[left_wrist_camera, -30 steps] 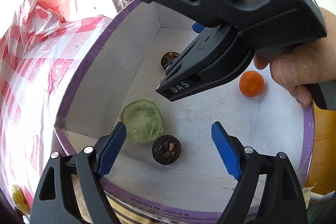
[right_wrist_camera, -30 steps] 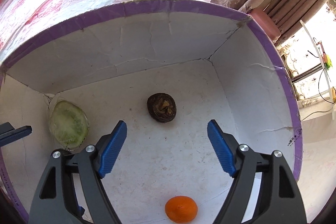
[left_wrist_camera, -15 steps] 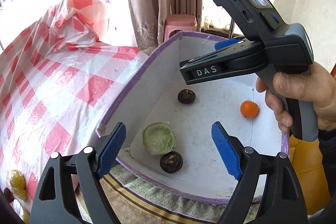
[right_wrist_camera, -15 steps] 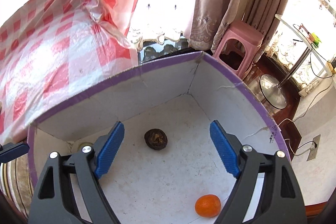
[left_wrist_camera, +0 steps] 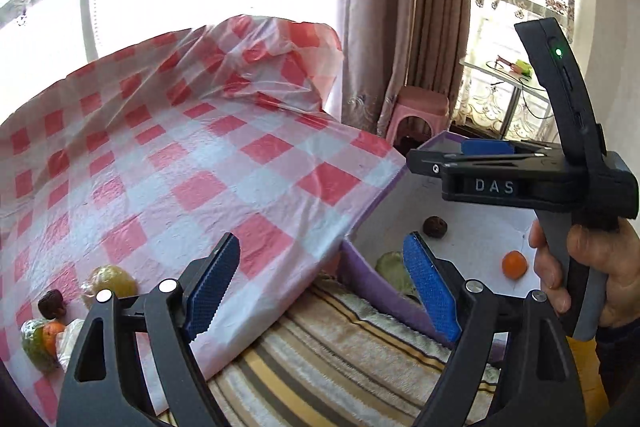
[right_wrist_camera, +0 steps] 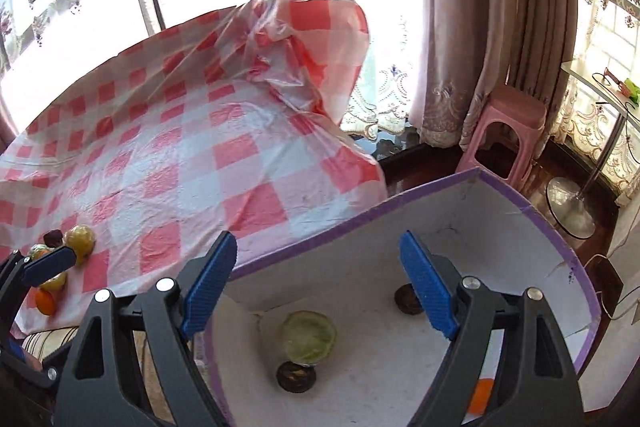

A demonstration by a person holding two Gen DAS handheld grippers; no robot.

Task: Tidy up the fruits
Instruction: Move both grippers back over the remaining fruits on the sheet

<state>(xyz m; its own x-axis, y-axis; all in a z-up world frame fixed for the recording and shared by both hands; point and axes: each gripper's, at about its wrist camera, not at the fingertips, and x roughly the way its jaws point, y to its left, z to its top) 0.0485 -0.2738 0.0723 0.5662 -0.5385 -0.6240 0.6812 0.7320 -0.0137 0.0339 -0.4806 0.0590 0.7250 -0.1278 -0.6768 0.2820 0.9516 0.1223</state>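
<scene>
Your left gripper (left_wrist_camera: 320,291) has its fingers spread wide with nothing between them, hanging over the edge where the checked cloth meets the box. Your right gripper (right_wrist_camera: 318,287) is just as wide and just as empty, above the box's near left corner.

The box (right_wrist_camera: 552,227), white inside with a purple rim, holds a pale green fruit (right_wrist_camera: 307,337), a dark brown one (right_wrist_camera: 296,377) touching it on the near side, a second dark one (right_wrist_camera: 406,299) partly behind your right finger, and a small orange (right_wrist_camera: 482,399) at the near right. The rest of the fruit lies well apart, in a cluster (left_wrist_camera: 60,319) at the near left of the cloth-covered surface (left_wrist_camera: 208,163).

Watch three things, I'd judge. The round fruits may roll on that slick plastic cloth if you nudge one while closing on its neighbour, since they sit tightly bunched. Some look wrapped in film, so the pads could slip. And with both grippers this close together, they could clash on the way across.

A striped towel (left_wrist_camera: 340,367) lies below the surface's edge. Beyond are a bright window with lace curtains (right_wrist_camera: 468,27), a pink stool (right_wrist_camera: 504,135) and a glass side table (left_wrist_camera: 504,75) at far right.
</scene>
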